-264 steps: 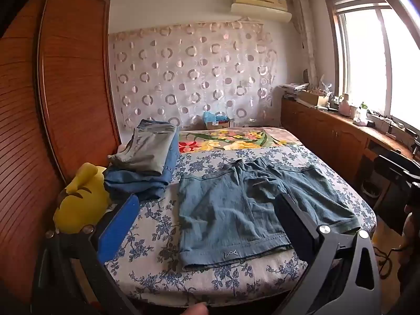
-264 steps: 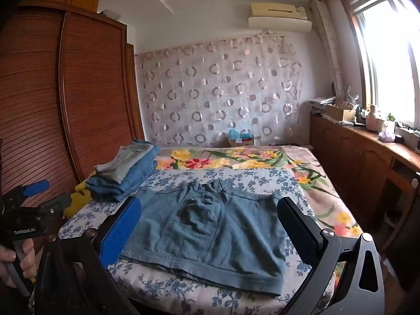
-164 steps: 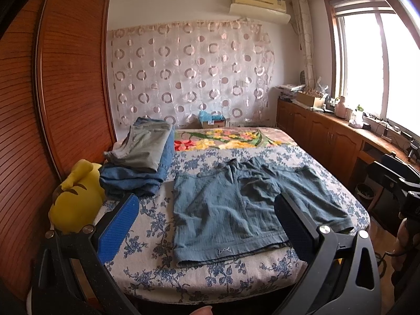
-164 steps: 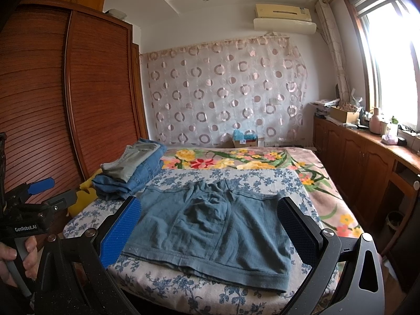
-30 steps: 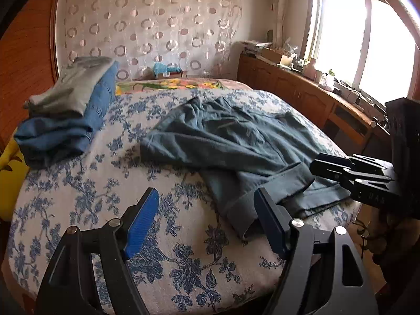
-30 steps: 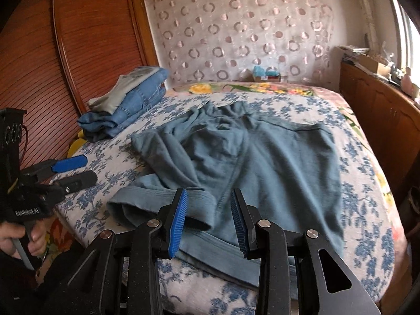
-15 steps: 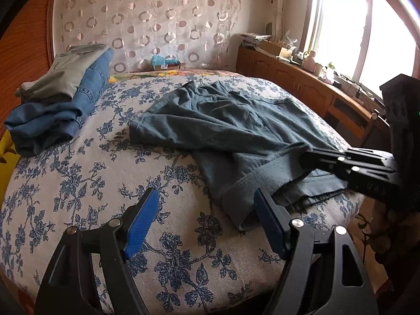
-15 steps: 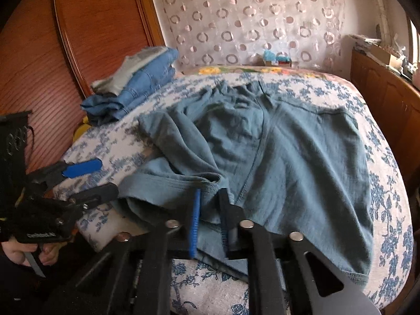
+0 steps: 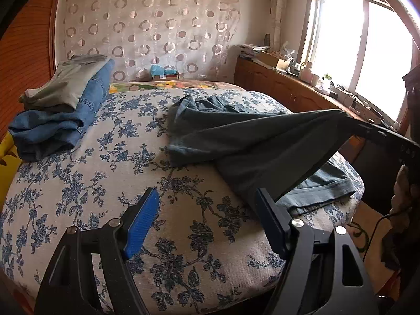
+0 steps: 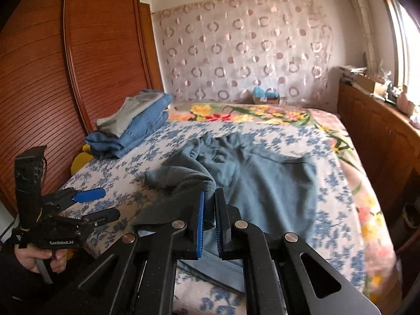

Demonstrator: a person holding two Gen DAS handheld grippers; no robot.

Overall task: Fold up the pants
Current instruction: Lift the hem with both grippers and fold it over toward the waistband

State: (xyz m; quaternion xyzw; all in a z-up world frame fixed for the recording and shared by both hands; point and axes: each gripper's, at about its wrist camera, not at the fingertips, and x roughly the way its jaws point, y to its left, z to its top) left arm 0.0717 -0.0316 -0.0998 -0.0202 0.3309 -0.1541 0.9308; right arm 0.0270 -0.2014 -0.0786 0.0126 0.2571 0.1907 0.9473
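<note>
Pants (image 10: 265, 181), blue-grey, spread over floral bedspread (image 9: 110, 173) ahead of both grippers. Right gripper (image 10: 209, 224) clamped on hem of one leg, jaws having just closed, cloth pinched between blue pad and black pad. Pinched leg raised off bedspread and drawn taut toward that gripper; rest of garment lying crumpled beyond its fingertips, waistband at far end. Seen from left wrist, same leg (image 9: 262, 141) stretched in a dark sheet across to right gripper (image 9: 353, 126) at right edge, other leg flat on bed beneath it.

Left gripper (image 9: 207, 220) hovering over bare bedspread, jaws wide apart, nothing between them; pants just beyond and to right of its right finger, not touched. Same left gripper (image 10: 97, 204) at lower left of right-wrist view, held by a hand (image 10: 39, 260).

Lettering "GenRobot.AI" readable on left gripper's body.

Stack of folded clothes (image 9: 57, 110) far ahead-left of left gripper, well apart from pants. Yellow plush (image 9: 6, 152) left of stack at bed's edge. Wooden wardrobe (image 10: 52, 78) left, circle-patterned curtain (image 10: 246, 50) behind bed, wooden cabinets (image 9: 283, 89) beneath window on right.
</note>
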